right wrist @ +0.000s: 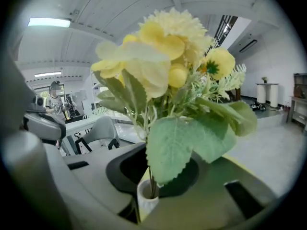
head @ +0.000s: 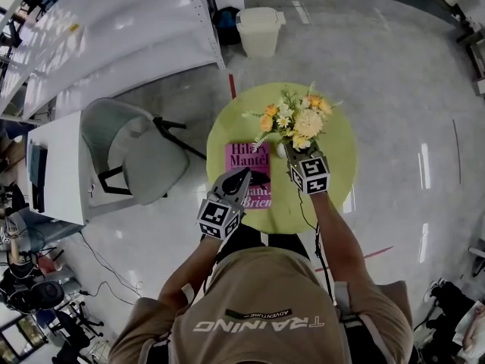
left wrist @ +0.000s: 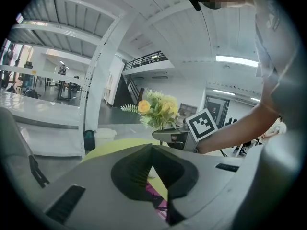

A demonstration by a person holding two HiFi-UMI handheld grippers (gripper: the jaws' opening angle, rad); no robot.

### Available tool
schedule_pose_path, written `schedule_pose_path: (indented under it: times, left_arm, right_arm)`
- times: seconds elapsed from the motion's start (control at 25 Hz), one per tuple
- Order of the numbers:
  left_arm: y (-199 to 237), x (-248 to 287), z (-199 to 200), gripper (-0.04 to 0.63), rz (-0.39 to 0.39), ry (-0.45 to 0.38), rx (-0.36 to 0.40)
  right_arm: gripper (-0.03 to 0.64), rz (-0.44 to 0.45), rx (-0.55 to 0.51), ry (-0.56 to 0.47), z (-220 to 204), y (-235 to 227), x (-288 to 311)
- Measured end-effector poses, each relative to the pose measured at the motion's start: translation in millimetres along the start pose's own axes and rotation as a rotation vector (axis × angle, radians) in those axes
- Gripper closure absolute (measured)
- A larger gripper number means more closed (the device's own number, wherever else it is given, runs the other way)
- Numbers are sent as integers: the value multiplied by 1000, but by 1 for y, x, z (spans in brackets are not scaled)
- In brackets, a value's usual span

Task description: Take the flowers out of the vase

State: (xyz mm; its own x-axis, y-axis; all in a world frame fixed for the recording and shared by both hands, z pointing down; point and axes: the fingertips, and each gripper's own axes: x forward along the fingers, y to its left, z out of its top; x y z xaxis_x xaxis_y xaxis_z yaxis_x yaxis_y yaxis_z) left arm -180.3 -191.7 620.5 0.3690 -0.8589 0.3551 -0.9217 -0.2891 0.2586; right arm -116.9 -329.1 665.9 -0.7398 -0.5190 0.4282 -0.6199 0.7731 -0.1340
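- Two grippers reach over the round yellow-green table [head: 337,169]. The left gripper [head: 244,175] hangs above the pink book [head: 244,156], jaws together with nothing between them.
- Jaws of the right gripper [head: 292,156] stand narrow, clamped on the small white vase [right wrist: 146,196].
- Yellow flowers [head: 298,118] stand in that vase, just beside the book.
- Book cover reads "Mantel"; the other lines are partly covered.
- Person's shirt [head: 258,294] reads "TRAINING" and "ADVENTURE".

left gripper [head: 244,174]: jaws together | right gripper [head: 291,156]: jaws clamped on vase [right wrist: 146,198]
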Motion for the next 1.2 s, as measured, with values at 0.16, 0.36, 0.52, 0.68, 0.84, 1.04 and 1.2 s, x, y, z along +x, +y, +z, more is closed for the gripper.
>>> schedule_pose_path:
  times: [0.16,0.36,0.52,0.68,0.84,1.04,1.2]
  left_arm:
    - [-2,2,2,589,-12,-5,6]
    - [-11,4,10,589,-31,-15,17]
    - [-24,7,17,589,-55,-21,36]
    - [-34,11,22,589,-80,-22,48]
    - [-46,15,23,589,-108,-19,57]
    - [-61,23,25,589,-142,-15,70]
    - [-69,32,24,589,-164,-2,74]
  right_arm:
    - [574,-4,-2,-58,26,0,-7]
    - [574,-7,-18,-134,65,-2,-23]
    - [583,-29,-33,-202,93,-8,-45]
    - [590,-66,-40,-236,109,-18,-64]
    - [594,-107,-18,-217,98,-34,-84]
    - [595,-153,53,-133,49,-50,-103]
    - [594,-174,117,-52,0,-58,-108]
